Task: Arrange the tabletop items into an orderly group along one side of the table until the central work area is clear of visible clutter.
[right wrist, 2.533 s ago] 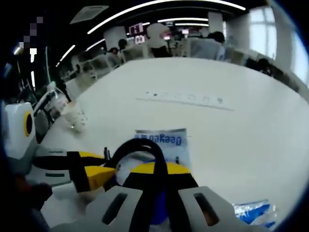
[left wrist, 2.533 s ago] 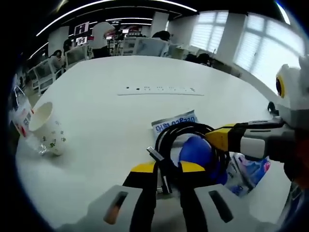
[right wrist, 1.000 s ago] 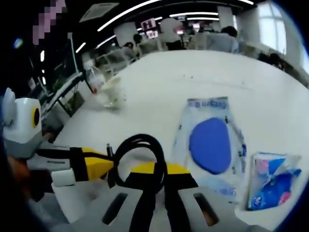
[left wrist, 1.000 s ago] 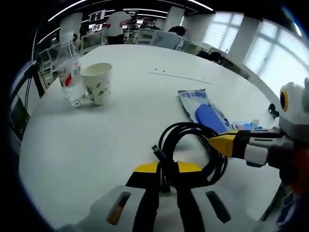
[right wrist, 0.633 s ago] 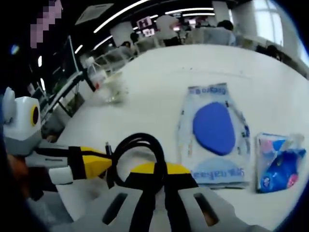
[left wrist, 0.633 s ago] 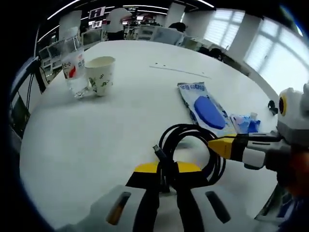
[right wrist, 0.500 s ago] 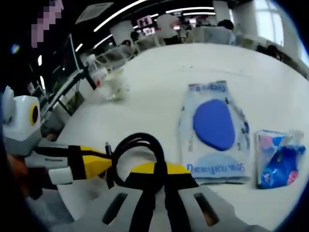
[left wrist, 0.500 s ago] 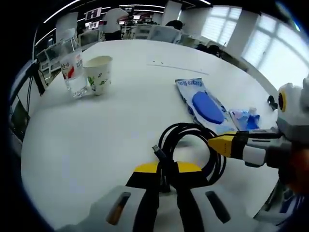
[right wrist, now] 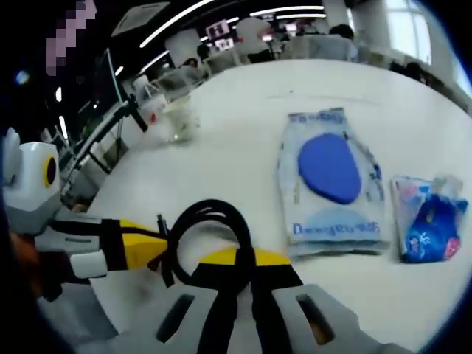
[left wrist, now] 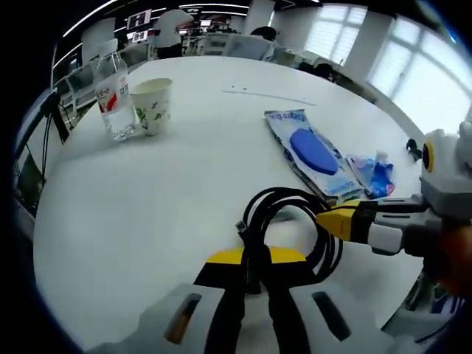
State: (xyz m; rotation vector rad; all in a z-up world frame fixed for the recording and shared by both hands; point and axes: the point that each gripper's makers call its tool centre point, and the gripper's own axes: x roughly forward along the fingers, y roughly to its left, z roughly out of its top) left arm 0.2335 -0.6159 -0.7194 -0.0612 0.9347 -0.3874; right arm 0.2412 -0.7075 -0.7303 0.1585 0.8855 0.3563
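Both hand-held grippers, left (left wrist: 251, 259) and right (right wrist: 245, 259), pinch the coiled black cable (left wrist: 291, 225) above the desk (left wrist: 147, 199). It looks light and floppy. Grip the bundled strands, near the wipes pack (left wrist: 310, 151).

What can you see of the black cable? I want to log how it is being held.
The cable is a thin black cord, rubbery in look, coiled into a few loose loops. A small plug end sticks out at one side of the coil. Both grippers are shut on it: the left gripper pinches the bottom of the coil, and the right gripper clamps another part of it. It is over the near part of the white table; whether it touches the surface is unclear.
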